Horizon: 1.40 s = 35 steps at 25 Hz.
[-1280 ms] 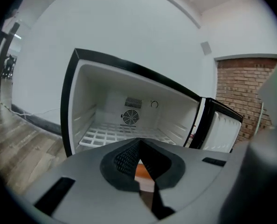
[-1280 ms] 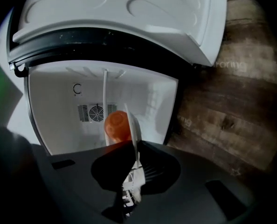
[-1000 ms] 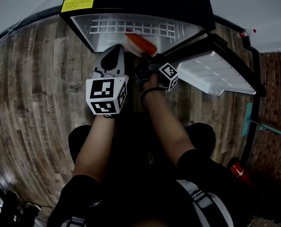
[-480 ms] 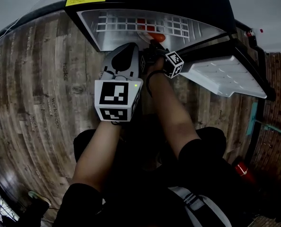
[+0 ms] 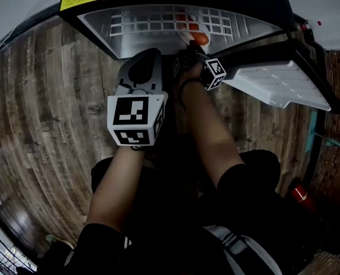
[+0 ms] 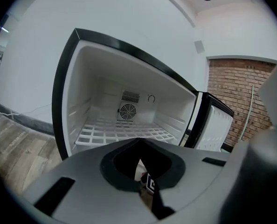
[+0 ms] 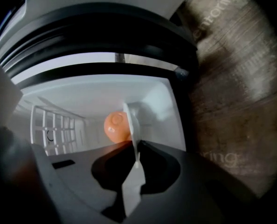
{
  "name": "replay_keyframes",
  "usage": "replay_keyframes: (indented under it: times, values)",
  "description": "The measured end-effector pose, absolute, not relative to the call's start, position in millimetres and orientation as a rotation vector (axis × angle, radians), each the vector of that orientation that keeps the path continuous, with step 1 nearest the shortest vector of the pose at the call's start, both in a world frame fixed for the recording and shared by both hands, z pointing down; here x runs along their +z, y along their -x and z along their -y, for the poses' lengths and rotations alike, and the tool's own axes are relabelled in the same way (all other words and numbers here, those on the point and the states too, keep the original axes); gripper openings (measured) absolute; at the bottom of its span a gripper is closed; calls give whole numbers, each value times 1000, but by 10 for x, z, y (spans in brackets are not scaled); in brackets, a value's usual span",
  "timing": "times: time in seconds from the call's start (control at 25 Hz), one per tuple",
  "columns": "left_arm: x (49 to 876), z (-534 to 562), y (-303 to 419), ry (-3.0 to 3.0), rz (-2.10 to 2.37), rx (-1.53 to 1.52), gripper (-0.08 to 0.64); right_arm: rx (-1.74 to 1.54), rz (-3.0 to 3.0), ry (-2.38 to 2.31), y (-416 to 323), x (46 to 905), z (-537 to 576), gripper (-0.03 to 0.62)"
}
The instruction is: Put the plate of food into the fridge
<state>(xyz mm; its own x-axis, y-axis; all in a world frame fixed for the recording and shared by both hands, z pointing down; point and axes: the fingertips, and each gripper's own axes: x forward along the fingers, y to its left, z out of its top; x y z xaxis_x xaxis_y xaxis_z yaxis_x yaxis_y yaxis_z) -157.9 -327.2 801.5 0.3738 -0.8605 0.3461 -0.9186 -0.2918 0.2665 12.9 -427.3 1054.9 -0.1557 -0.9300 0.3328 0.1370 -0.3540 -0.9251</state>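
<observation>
Plate and the orange food on it are already inside the fridge, at the near right of the white wire shelf, just left of the open door. Your right gripper pinches the plate by its near rim, with the thin white edge caught between the jaws. Your left gripper hangs just outside the opening to the left, its jaws pressed together on nothing.

I cannot tell whether the plate's base rests on the wires or hangs just above them. So, as I judge it, bring it down slowly and level. The food is round and would likely roll towards whichever side dips. Let go only once the plate's weight is on the shelf, then draw straight back towards yourself so a jaw does not drag the rim along. Set it a little farther in if you can, so the door will not catch it on closing.

The fridge has one roomy white cavity with a round fan grille on its far wall. What shows of the shelf in the left gripper view carries nothing.
</observation>
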Motion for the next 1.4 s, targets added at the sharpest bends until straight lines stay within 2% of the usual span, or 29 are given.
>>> replay_keyframes:
  times: [0.56, 0.8, 1.24, 1.4]
  values:
    - [8016, 3353, 1615, -2229, 1560, 186, -8, -1707, -921, 1490, -156, 10786, 4326, 35]
    - [7978, 3361, 1580, -2257, 1560, 189, -8, -1722, -1042, 1663, -152, 10752, 4367, 60]
    - [7994, 3395, 1559, -2248, 1550, 189, -8, -1660, -1474, 2174, -88, 10586, 4412, 161]
    - [7997, 3395, 1537, -2249, 1544, 192, -8, -1709, -1404, 2272, -188, 10682, 4334, 191]
